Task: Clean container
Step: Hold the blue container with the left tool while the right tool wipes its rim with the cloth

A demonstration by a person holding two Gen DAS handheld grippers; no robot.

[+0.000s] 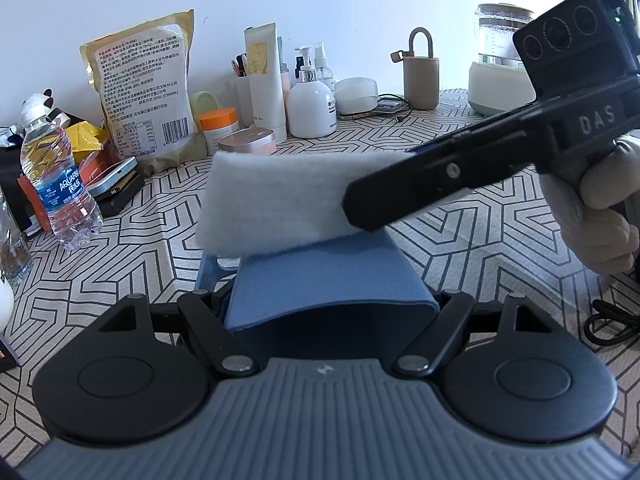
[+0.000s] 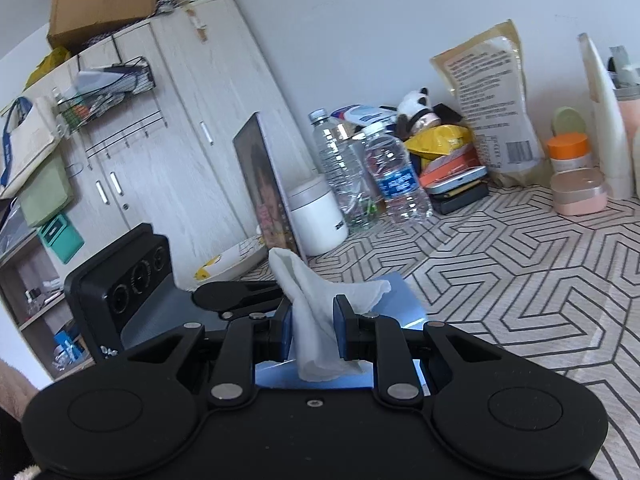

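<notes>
The right gripper [image 2: 314, 326] is seen closed down on a white wipe [image 2: 316, 308], the cloth pinched between the blue pads and bunched above and below them. In the left wrist view that same wipe [image 1: 276, 204] is laid flat across the far rim of the blue container [image 1: 320, 280], which is clamped between the fingers of the left gripper [image 1: 328, 300], the jaws spread wide around its walls. The container is held up above the patterned tablecloth [image 1: 460, 260], close in front of the camera. It is judged light and rigid, with smooth walls that could slip, so a hold across two opposite walls is the sensible one; the wipe is judged soft and limp, best kept pinched at one end. One container and one wipe are counted, and two grippers. Further out, two clear water bottles [image 2: 396, 176] are counted by the wall, beside one large snack bag [image 1: 148, 92].
</notes>
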